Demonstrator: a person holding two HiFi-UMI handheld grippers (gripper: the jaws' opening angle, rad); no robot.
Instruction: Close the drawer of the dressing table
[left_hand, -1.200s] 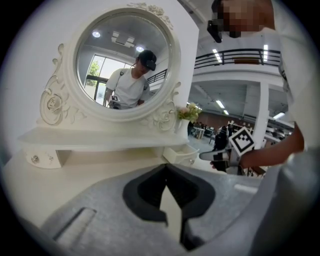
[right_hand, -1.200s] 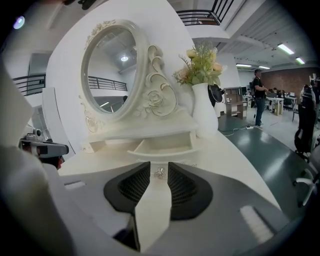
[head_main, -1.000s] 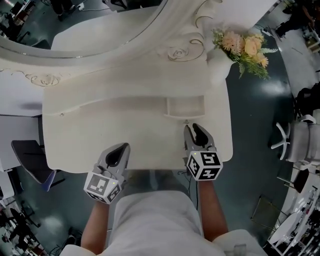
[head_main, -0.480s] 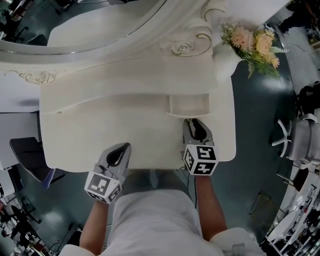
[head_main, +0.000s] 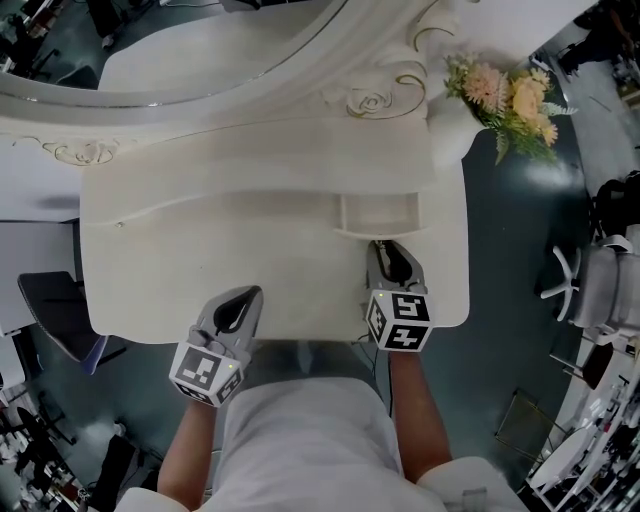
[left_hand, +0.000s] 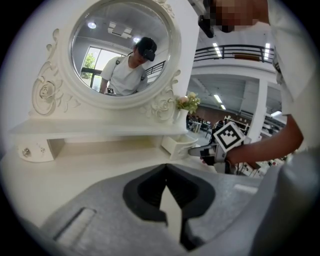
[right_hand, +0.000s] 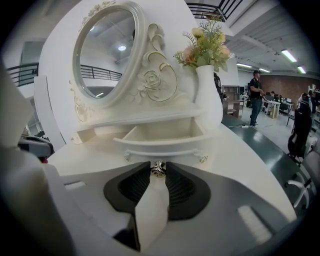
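The white dressing table (head_main: 200, 260) has a small drawer (head_main: 380, 212) standing pulled out under its right shelf. In the right gripper view the drawer (right_hand: 165, 132) is open and looks empty, and its metal knob (right_hand: 158, 170) sits between my jaw tips. My right gripper (head_main: 381, 246) (right_hand: 158, 165) is shut on that knob. My left gripper (head_main: 243, 293) (left_hand: 165, 167) hovers over the table's front left, shut with nothing in it. The left gripper view shows the right gripper (left_hand: 210, 152) at the drawer (left_hand: 177, 145).
A white vase of flowers (head_main: 500, 95) stands at the table's back right corner, just beyond the drawer. The oval mirror (head_main: 200, 50) rises behind the shelf. An office chair (head_main: 600, 290) is on the floor to the right, a dark seat (head_main: 60, 320) to the left.
My right gripper edged forward to the drawer front and its jaws narrowed onto the knob. The drawer stays as far out as before. The left gripper has not moved.
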